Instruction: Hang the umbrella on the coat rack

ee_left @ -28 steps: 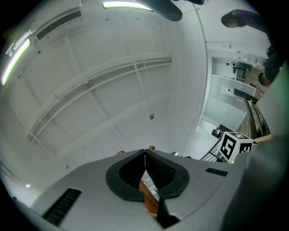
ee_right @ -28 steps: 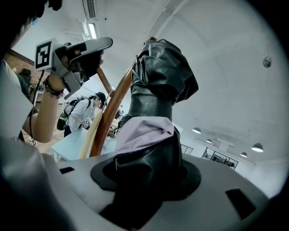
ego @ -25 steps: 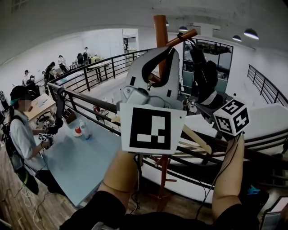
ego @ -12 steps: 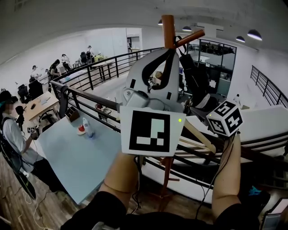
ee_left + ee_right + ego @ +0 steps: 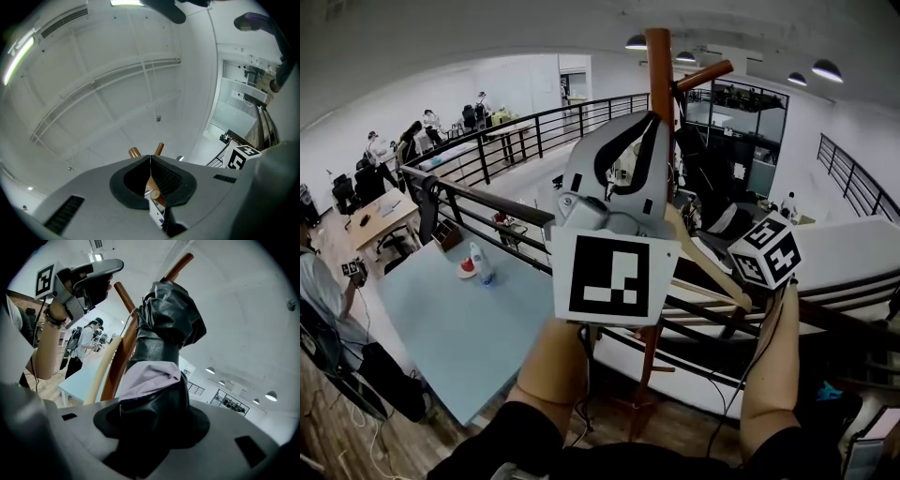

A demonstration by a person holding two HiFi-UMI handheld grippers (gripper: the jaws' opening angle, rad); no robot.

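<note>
The right tongs (image 5: 151, 414) are clamping the lower part of the folded black umbrella (image 5: 166, 324), with the pads pressing on its dark cloth and on a pale lilac fold. The left tongs (image 5: 623, 159) are standing just beside them, on their left, pointing upward with the jaws together and nothing between.

From the right tongs the umbrella is running up and away. Its long axis is steep and leaning toward the coat rack (image 5: 659, 56), and its far end is lying by the slanted upper peg (image 5: 705, 75), above and beyond both tongs. So the right hand is the nearer one and is already carrying the thing, while the left tongs are only standing in front of the pole. I cannot tell whether a strap or loop is already sitting over the peg.

Compared with a second ago, both tongs are standing lower against the top of the rack, the right ones a little more. The umbrella is staying in the same grip, with its far end by the same peg.
</note>
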